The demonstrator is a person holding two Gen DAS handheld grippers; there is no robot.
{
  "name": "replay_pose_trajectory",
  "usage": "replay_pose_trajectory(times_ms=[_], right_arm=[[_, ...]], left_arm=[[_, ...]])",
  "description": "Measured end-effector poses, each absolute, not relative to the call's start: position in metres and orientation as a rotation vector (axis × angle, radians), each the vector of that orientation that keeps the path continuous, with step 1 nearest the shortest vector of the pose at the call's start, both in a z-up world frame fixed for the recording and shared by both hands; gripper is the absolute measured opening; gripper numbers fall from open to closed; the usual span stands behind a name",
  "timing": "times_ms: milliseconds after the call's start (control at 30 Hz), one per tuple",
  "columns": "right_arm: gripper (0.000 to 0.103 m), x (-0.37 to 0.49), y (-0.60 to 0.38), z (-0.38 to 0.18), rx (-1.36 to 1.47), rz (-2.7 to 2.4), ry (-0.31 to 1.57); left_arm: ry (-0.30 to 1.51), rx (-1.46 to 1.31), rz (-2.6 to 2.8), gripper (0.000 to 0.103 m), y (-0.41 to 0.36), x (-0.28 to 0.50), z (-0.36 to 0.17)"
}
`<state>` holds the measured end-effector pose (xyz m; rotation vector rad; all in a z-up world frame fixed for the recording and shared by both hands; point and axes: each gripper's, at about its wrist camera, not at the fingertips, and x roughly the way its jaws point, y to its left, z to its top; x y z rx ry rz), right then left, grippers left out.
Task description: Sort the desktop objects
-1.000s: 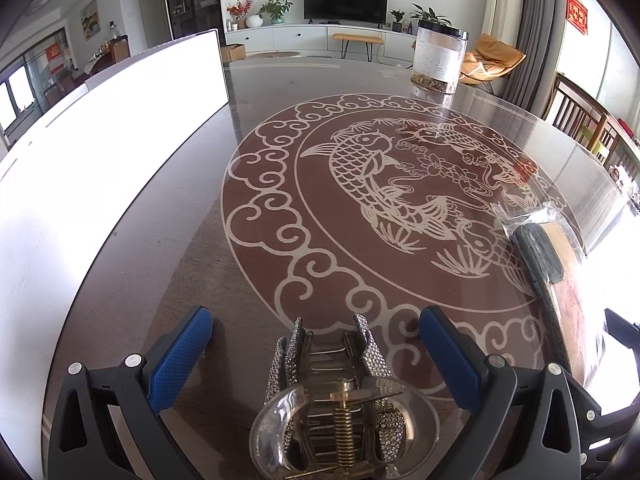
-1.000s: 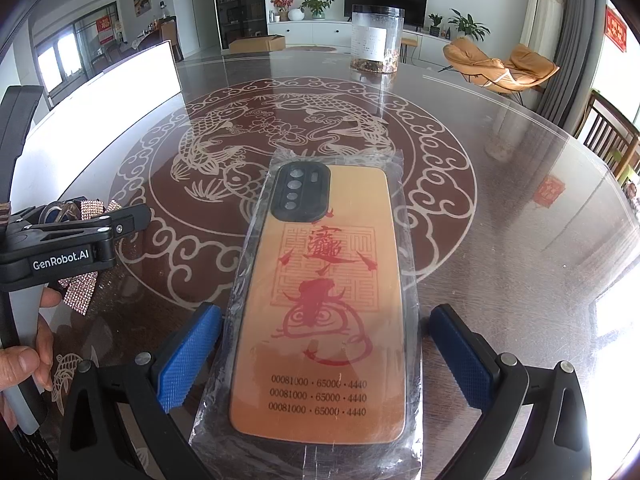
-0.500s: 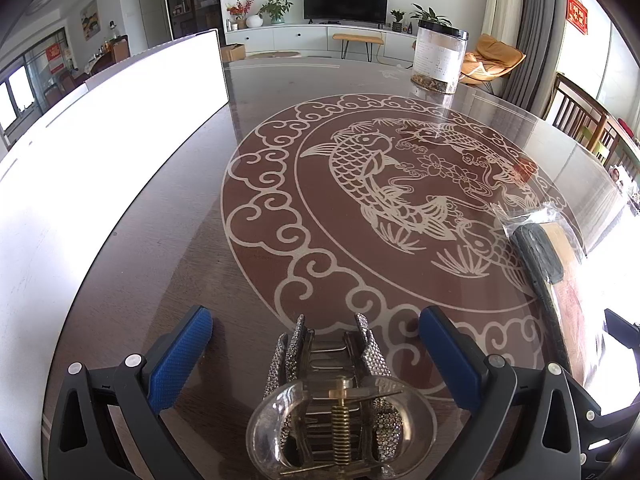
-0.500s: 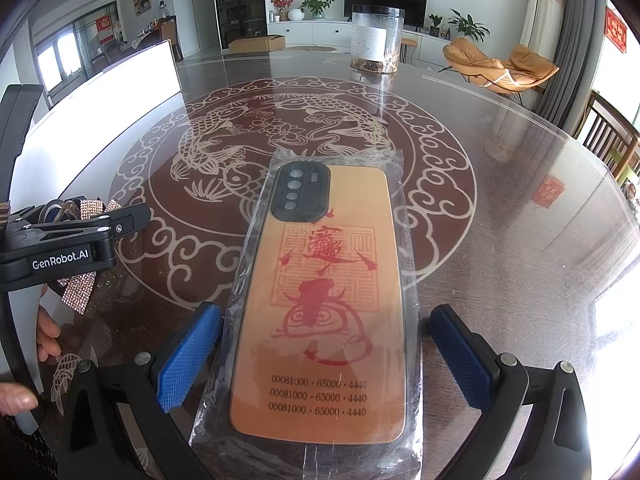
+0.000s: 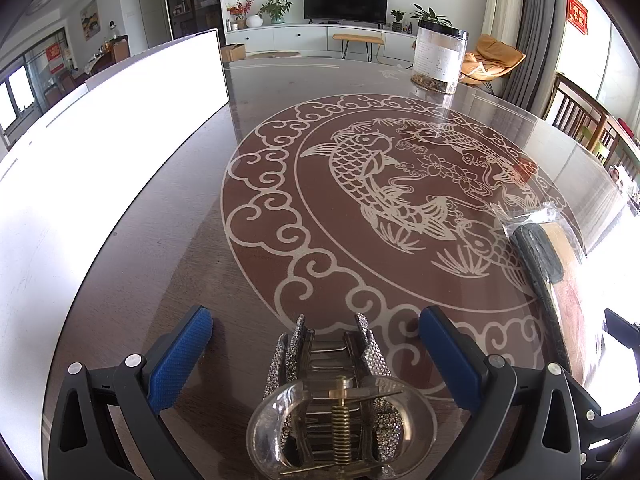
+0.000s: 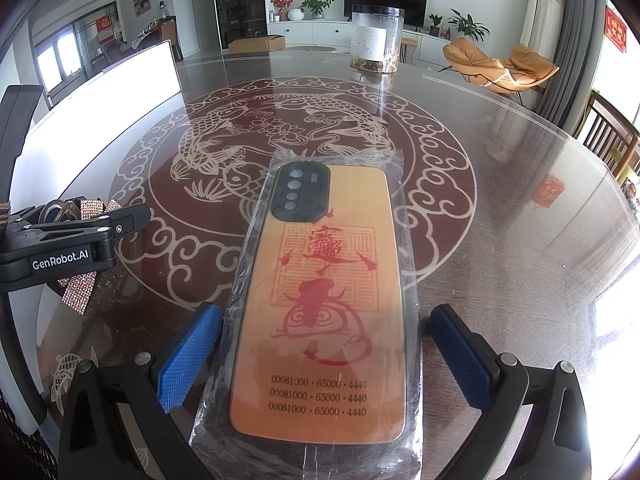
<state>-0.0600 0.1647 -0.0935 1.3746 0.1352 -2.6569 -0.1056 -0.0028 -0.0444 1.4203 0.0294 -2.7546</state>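
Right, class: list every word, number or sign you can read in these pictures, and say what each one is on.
"GenRobot.AI": side of the left gripper.
"00081000 · 65000 · 4440", three times: bottom of the phone case.
Large red characters and seal on the case: I cannot read them.
Jar label: too small.
Red wall hanging: blurred.

Living room: wall-mounted television (image 5: 345,1) above a white cabinet (image 5: 316,38), orange lounge chair (image 6: 500,66) to its right, daylit windows (image 6: 52,66) far left.

Black tongs (image 6: 324,356) frames, blue knurled pads (image 6: 188,356), silver screws, white "GenRobot.AI" lettering, possibly printed
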Motion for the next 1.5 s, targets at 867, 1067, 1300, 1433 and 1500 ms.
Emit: replay_pose_trajectory(times_ms=[867,1067,1300,1433,1500], right_arm=[[0.103,-0.06,0.165,-0.093,1.375,-2.656,0.135],[0.103,-0.06,0.165,-0.093,1.374,-2.654,0.132],[0.103,-0.093,0.162,-0.09,1.577,-2.435,0.227],[0.079,-0.098,0.161,-0.084,1.54,-2.413,0.254],[0.078,-0.099,0.163,-0.082,1.553,-2.392,0.228]], left_arm=[[0.03,1.42,-2.755,0.103,-0.003,-0.106,-0.044],[0.03,1.42,-2.755,0.103,-0.003,-0.106,-0.045],[0.029,1.421,-2.755,0.103,-0.004,-0.106,-0.045],[-0.047,1.543,-2.776,0.098,-0.006,-0.104,-0.041],[-0.081,1.498,-2.845,0.047,-0.012,-0.093,-0.035]])
